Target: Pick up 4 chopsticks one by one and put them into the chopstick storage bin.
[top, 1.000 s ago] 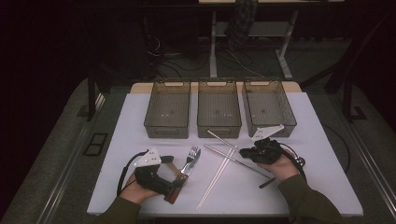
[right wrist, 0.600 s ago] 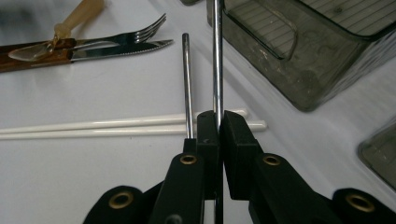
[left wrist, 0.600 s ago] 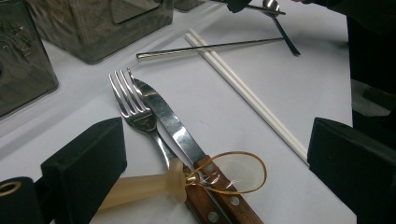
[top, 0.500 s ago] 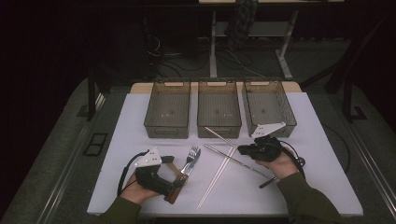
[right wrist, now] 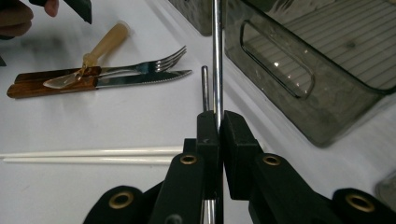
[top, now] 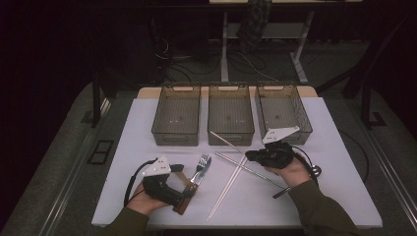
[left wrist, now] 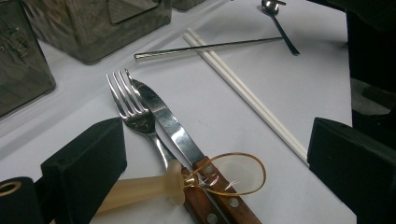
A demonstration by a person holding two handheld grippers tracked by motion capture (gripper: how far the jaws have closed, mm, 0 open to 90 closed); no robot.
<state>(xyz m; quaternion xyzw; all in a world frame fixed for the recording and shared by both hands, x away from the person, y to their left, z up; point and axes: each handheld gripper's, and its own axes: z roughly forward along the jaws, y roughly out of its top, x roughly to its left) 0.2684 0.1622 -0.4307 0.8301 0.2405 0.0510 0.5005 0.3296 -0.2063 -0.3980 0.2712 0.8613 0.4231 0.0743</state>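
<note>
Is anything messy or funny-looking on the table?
A bit messy. The cutlery lies loose on the table while the three bins sit empty. The metal chopsticks cross over the white chopsticks. The right gripper pinches one metal chopstick. Nothing looks broken or spilled.

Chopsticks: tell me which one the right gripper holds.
The right gripper holds a metal chopstick between its shut jaws. The second metal one lies beside it, and the white pair lies untouched on the table.

I'm seeing a dim room | grey floor (top: 59, 162) | white-legged desk (top: 265, 29) behind | cables (top: 167, 54) trailing underneath
</note>
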